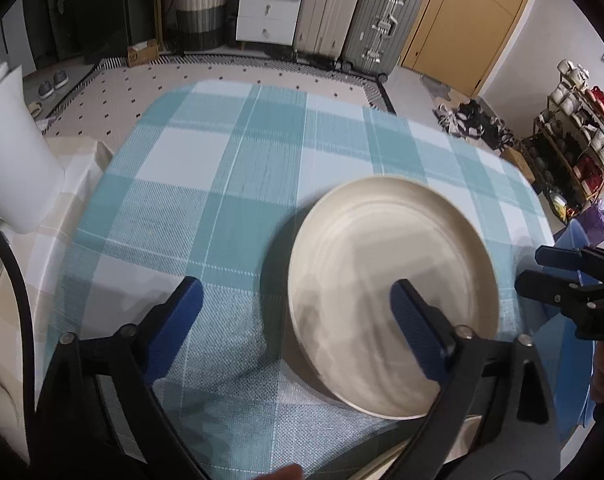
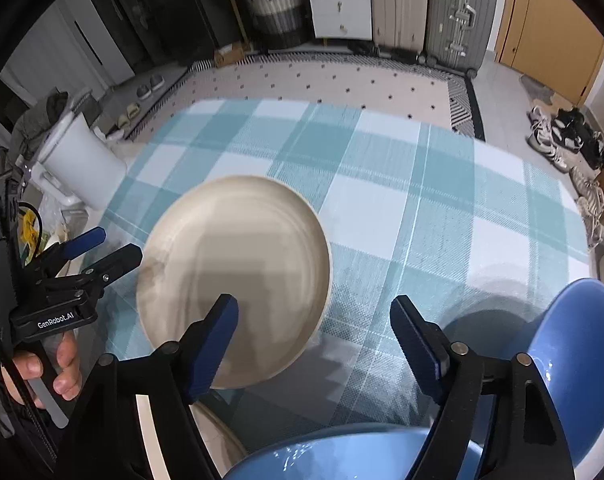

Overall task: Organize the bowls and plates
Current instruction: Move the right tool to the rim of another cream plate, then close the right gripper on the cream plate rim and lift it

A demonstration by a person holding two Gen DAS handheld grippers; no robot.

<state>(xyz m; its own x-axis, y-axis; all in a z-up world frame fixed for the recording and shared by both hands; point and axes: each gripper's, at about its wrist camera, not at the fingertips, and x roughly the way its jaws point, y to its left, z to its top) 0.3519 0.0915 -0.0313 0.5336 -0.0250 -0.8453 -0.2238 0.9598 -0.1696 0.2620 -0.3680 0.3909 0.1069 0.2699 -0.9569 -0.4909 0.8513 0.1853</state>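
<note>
A cream plate [image 1: 393,292] lies flat on the teal checked tablecloth [image 1: 206,184]; it also shows in the right wrist view [image 2: 234,276]. My left gripper [image 1: 298,304] is open and empty, its right finger over the plate, its left finger over the cloth. My right gripper [image 2: 313,320] is open and empty, its left finger over the plate's near edge. Two blue bowls show in the right wrist view, one at the right [image 2: 581,360] and one at the bottom [image 2: 341,456]. The right gripper also appears at the right edge of the left wrist view [image 1: 541,272].
A white cylindrical container [image 1: 10,152] stands off the table's left edge. Another cream dish rim [image 2: 222,436] shows near the bottom of the right wrist view. Suitcases [image 1: 357,12], drawers and a shoe rack [image 1: 573,140] stand on the floor beyond the table.
</note>
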